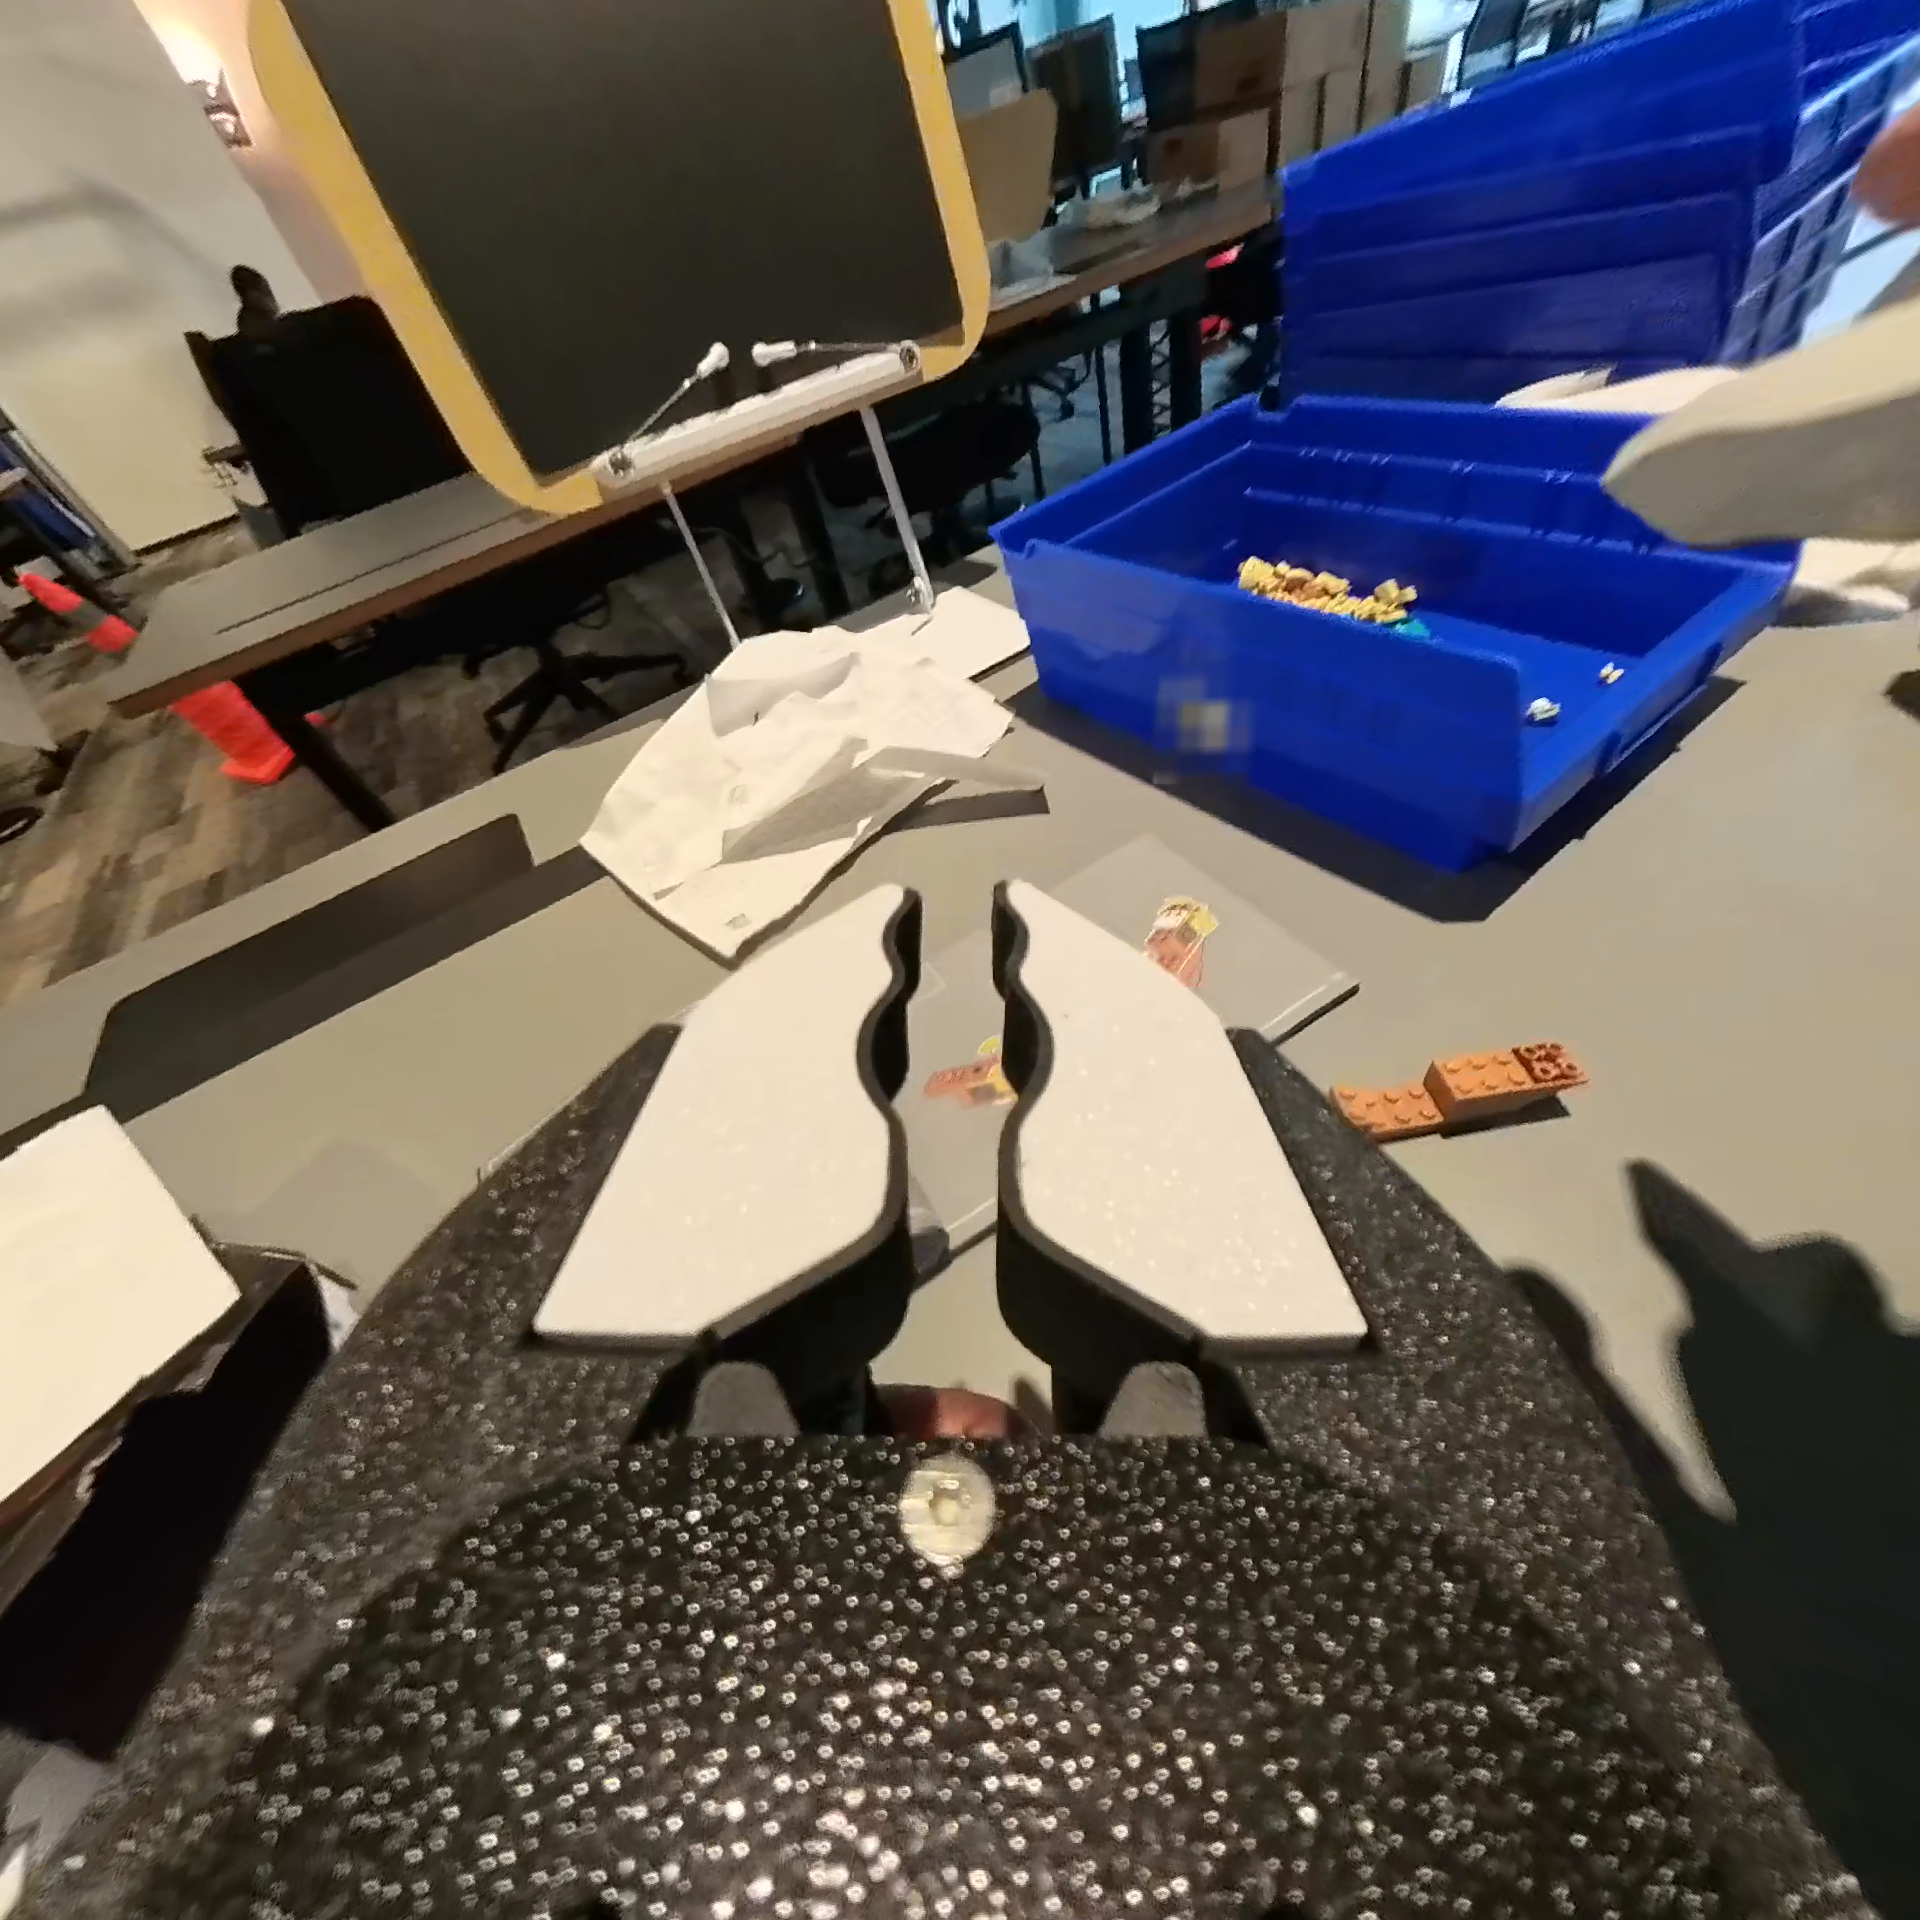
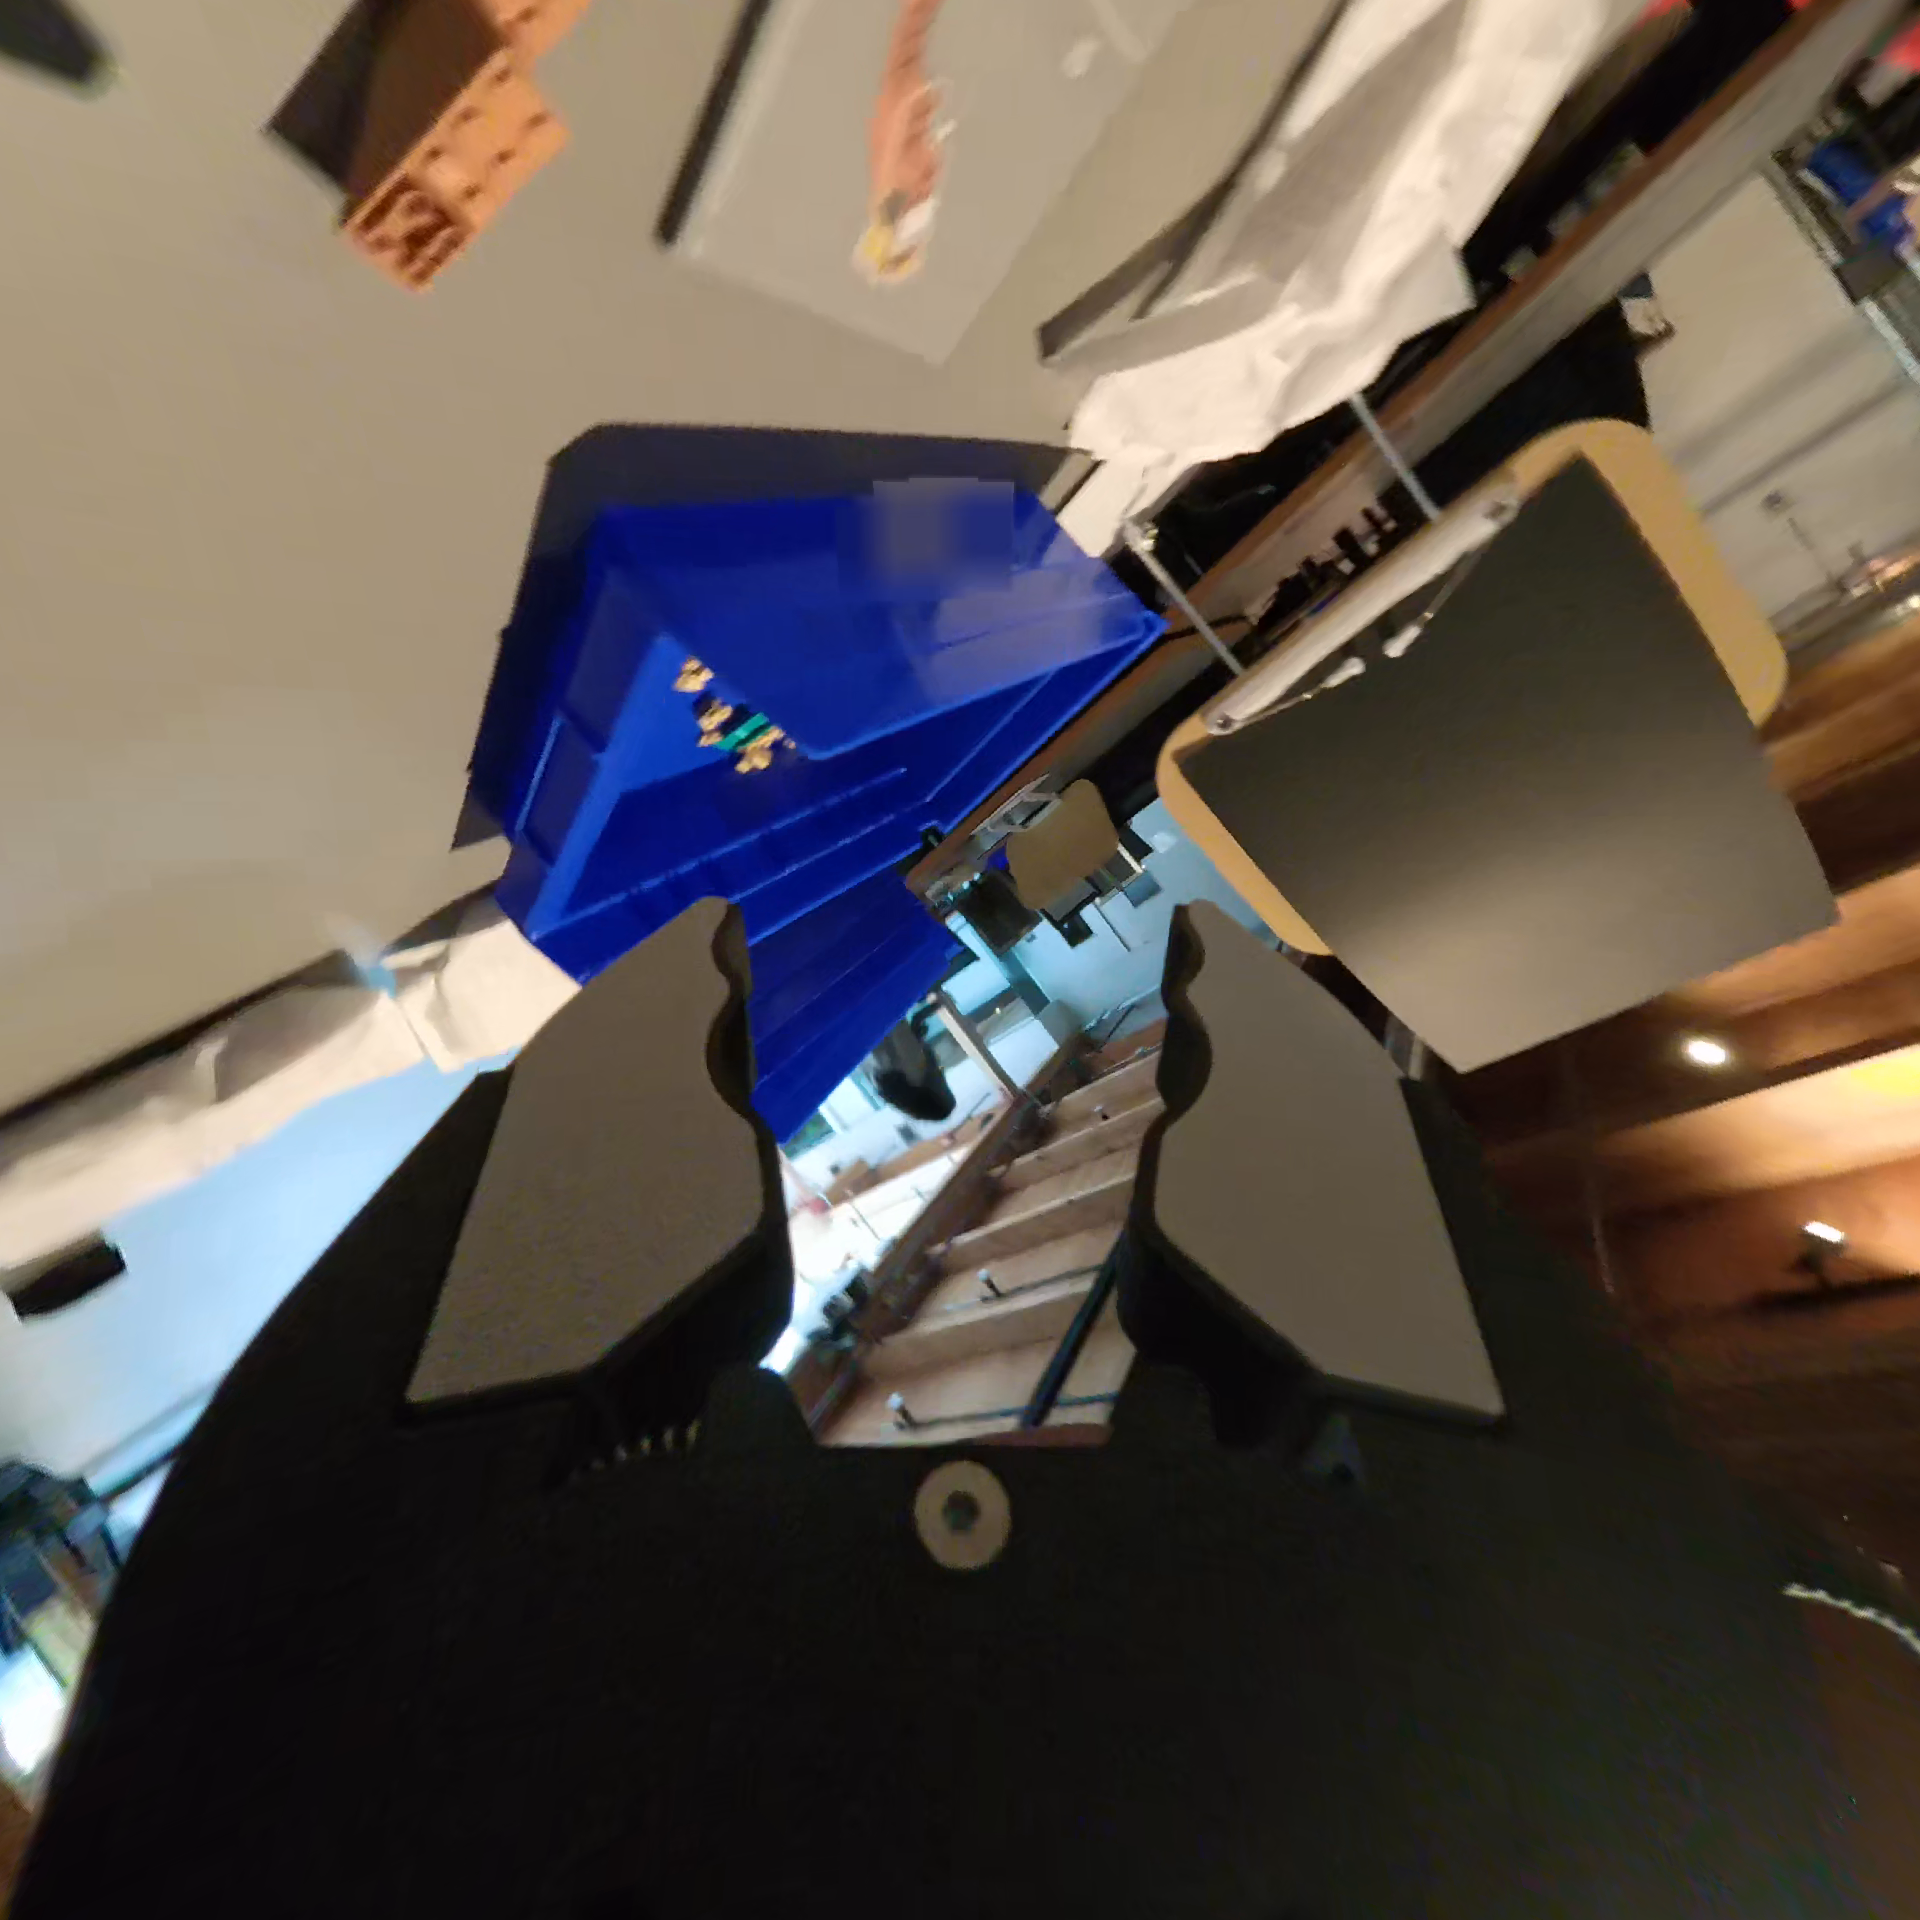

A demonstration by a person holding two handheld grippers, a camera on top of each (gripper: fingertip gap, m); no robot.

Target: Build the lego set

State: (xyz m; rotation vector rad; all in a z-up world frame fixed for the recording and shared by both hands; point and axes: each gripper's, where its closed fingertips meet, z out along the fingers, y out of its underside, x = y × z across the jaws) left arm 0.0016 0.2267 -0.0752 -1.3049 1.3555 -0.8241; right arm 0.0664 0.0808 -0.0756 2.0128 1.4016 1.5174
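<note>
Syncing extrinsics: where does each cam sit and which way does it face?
Left wrist view: on the left gripper, level over the grey table, facing the orange-brown lego brick assembly; own fingers nearly closed.
Right wrist view: on the right gripper, rolled nearly upside down; own fingers wide apart.
Shared: open blue plastic bin, bricks.

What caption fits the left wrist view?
Left gripper hovers empty over a grey table, near brown bricks and a blue bin.
</note>
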